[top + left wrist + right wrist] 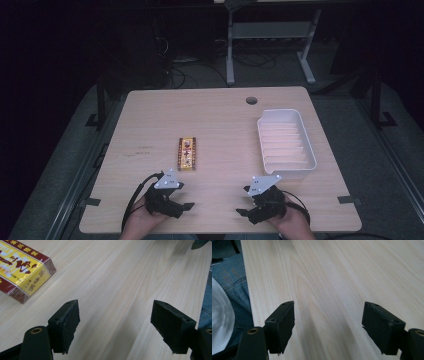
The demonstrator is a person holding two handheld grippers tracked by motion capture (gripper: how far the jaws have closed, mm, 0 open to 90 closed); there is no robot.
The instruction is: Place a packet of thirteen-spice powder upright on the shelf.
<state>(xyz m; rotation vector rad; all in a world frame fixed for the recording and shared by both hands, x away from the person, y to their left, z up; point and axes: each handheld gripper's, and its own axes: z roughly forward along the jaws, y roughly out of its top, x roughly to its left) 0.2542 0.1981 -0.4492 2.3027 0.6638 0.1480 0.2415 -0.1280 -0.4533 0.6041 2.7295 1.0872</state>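
Note:
A flat yellow and dark-red box with printed characters lies on the wooden table, left of centre. In the left gripper view the box sits at the upper left, beyond the jaws. My left gripper rests near the table's front edge, just below the box, and it is open over bare wood. My right gripper rests at the front right, turned toward the left one. It is open too, with only wood between its jaws.
A white ribbed tray stands on the right side of the table, above my right gripper. A round cable hole is near the far edge. Blue denim shows past the table's front edge. A desk frame and cables are on the floor behind.

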